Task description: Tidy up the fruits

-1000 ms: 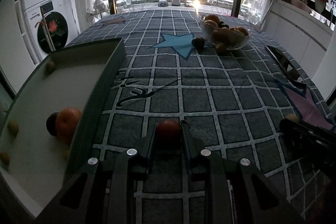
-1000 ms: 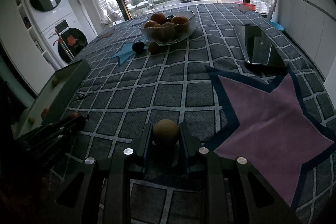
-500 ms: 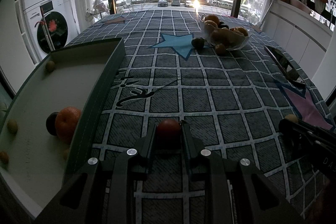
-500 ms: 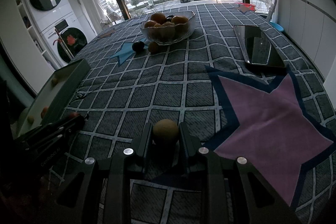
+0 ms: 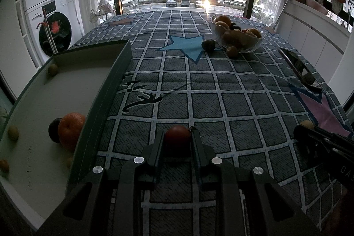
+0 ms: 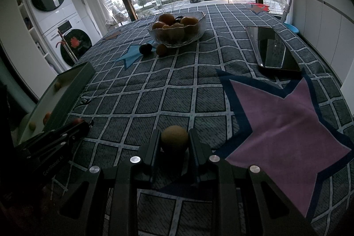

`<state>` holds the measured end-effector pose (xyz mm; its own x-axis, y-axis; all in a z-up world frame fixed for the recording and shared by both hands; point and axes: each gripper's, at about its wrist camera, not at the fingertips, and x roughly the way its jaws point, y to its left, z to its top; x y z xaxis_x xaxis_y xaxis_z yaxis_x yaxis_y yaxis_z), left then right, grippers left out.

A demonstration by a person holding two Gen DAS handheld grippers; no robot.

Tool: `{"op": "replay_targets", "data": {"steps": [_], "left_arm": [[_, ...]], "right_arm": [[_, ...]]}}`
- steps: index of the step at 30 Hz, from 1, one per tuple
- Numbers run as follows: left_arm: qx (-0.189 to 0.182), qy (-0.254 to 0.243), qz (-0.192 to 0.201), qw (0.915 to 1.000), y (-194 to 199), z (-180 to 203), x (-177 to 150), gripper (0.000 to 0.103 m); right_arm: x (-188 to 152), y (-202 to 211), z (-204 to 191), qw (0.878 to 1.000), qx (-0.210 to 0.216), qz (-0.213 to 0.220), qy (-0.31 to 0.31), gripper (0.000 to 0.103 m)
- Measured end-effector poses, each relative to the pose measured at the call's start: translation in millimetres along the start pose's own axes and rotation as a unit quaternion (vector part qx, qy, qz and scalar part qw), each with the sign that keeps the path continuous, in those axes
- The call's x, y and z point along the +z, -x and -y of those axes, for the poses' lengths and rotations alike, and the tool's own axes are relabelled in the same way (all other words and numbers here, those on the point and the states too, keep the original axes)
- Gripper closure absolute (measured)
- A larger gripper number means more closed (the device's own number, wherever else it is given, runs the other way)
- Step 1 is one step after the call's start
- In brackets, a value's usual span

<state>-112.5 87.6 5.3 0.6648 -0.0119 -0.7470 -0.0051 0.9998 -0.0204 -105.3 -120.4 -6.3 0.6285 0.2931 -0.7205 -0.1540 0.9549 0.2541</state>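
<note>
Left wrist view: a small, smooth red fruit (image 5: 178, 134) is pinched between the two dark, flat-sided fingers of the left gripper (image 5: 178, 142), low in the centre of the frame, with the jaws drawn in tight against its sides. A quilted grey cloth (image 5: 221, 85) gridded in white is spread across the surface beneath. At the left of the frame, a shallow rectangular tray (image 5: 106, 90) with a dark stitched wall and pale floor is seen, and a dimpled orange (image 5: 70, 128) is lodged against that wall beside a dark round fruit (image 5: 53, 129). Near the top right, a scalloped glass bowl (image 5: 240, 41) is heaped with round fruit.

Right wrist view: a matte, tan, ball-shaped fruit (image 6: 174, 139) is gripped by the right gripper (image 6: 174, 144) at bottom centre, its fingers closed snugly on both flanks. A purple star patch (image 6: 285, 121) is spread at the right, and a glossy black slab (image 6: 272, 48) is laid flat at the upper right.
</note>
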Motion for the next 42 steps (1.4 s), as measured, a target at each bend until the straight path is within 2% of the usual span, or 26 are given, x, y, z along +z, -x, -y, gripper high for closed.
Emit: {"op": "replay_targets", "data": {"steps": [31,42], "left_arm": [[-0.001,0.001,0.001,1.0000,0.3,-0.3,-0.1,0.078],[-0.002,0.001,0.001,1.0000,0.4,-1.0,0.0,0.078]], "right_arm": [[-0.1,0.4,-0.4,1.000,-0.002,-0.001,0.001,0.076],[-0.1,-1.2,-6.1,1.000,-0.020,-0.007,0.018,0.076]]}}
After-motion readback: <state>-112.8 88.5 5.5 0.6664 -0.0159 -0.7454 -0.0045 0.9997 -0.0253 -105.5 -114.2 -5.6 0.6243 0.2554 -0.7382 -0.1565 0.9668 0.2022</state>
